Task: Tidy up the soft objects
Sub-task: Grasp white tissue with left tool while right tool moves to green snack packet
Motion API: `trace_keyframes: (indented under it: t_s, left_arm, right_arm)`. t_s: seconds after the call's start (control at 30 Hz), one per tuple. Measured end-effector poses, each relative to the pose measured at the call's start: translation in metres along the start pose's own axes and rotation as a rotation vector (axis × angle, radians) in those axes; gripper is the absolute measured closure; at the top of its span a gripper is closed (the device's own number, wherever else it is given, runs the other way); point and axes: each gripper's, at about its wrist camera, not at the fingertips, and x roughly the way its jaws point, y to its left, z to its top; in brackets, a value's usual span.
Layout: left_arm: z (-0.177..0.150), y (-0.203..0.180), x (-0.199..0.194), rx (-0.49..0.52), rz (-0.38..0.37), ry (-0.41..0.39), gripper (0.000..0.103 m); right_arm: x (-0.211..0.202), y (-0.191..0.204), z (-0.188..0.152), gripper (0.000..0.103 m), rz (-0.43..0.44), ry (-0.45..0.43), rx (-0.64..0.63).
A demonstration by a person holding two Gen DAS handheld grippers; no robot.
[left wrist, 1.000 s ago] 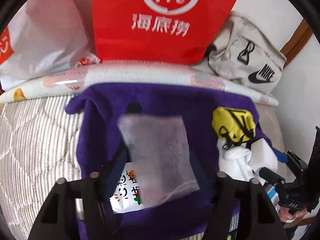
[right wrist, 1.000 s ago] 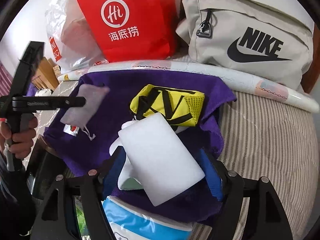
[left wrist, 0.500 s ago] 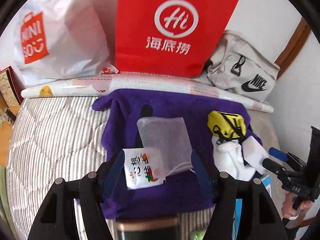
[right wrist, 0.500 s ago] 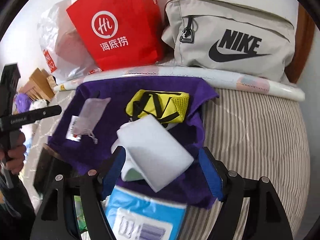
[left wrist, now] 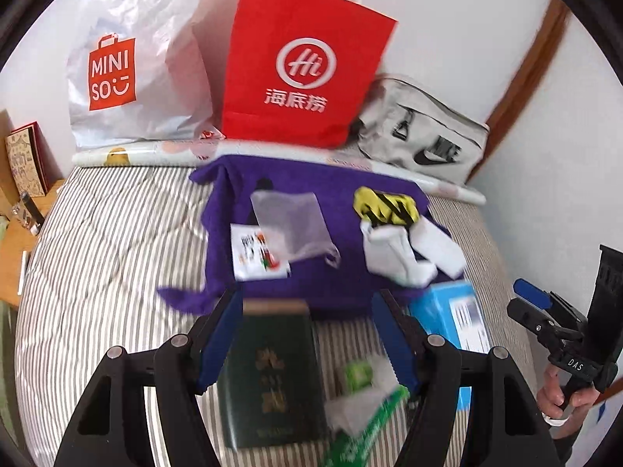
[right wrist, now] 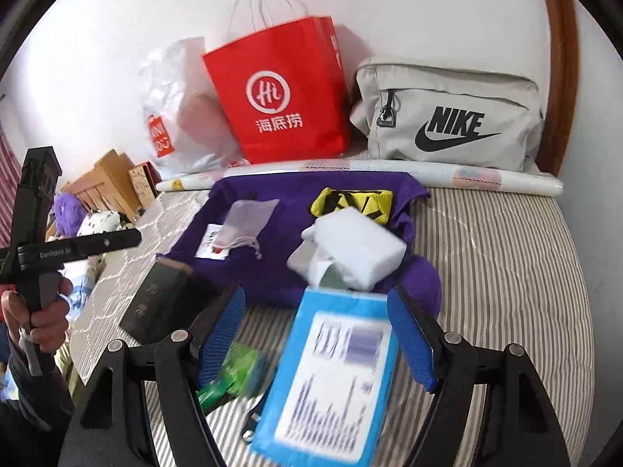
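Note:
A purple towel (left wrist: 311, 284) is spread on the striped bed. On it lie a grey mesh pouch (left wrist: 290, 225), a white printed packet (left wrist: 257, 251), a yellow-and-black pouch (left wrist: 385, 206), white socks (left wrist: 393, 257) and a white sponge block (right wrist: 358, 249). My left gripper (left wrist: 307, 303) hovers open over the towel's near edge, above a dark green booklet (left wrist: 272, 369) lying on the bed. Beside it, the right gripper (right wrist: 315, 299) stands open above a blue box (right wrist: 335, 373). Neither holds anything.
At the back stand a red paper bag (left wrist: 300, 74), a white Miniso bag (left wrist: 128, 78) and a grey Nike bag (right wrist: 447, 124), behind a rolled printed sheet (right wrist: 486, 177). A green packet (left wrist: 362, 408) lies by the booklet. Wooden furniture (right wrist: 109, 183) and plush toys (right wrist: 89, 222) are left.
Both grippers have drawn back and upward from the towel. The pouch and the sponge are now farther off, and the booklet, green packet and blue box have come into view beneath.

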Motion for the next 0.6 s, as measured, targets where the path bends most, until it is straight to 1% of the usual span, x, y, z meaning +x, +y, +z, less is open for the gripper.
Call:
trace_keyframes:
  t_s: [0.1, 0.2, 0.3, 0.37, 0.47, 0.53, 0.6]
  left_arm:
    - [-0.021, -0.015, -0.007, 0.045, -0.007, 0.016, 0.036]
    - [-0.040, -0.032, -0.009, 0.097, -0.005, 0.029, 0.036]
    - [-0.060, -0.050, -0.008, 0.155, -0.010, 0.039, 0.036]
    - [-0.070, -0.061, -0.004, 0.198, -0.008, 0.056, 0.036]
    - [-0.083, -0.076, 0.004, 0.260, 0.009, 0.059, 0.036]
    - [-0.088, -0.084, 0.013, 0.290, 0.018, 0.070, 0.036]
    - [-0.091, -0.088, 0.023, 0.309, 0.029, 0.087, 0.036]
  right_arm:
    - [-0.012, 0.008, -0.018, 0.028, -0.009, 0.028, -0.010]
    - [-0.029, 0.012, -0.037, 0.028, -0.020, 0.008, -0.005]
    - [-0.042, 0.013, -0.054, 0.028, -0.003, 0.019, 0.006]
    - [-0.045, 0.012, -0.062, 0.028, -0.012, 0.028, 0.021]
    - [-0.047, 0.007, -0.076, 0.028, -0.021, 0.057, 0.045]
    - [-0.047, 0.004, -0.084, 0.028, -0.019, 0.066, 0.056]
    - [-0.048, 0.001, -0.092, 0.028, -0.038, 0.063, 0.063]
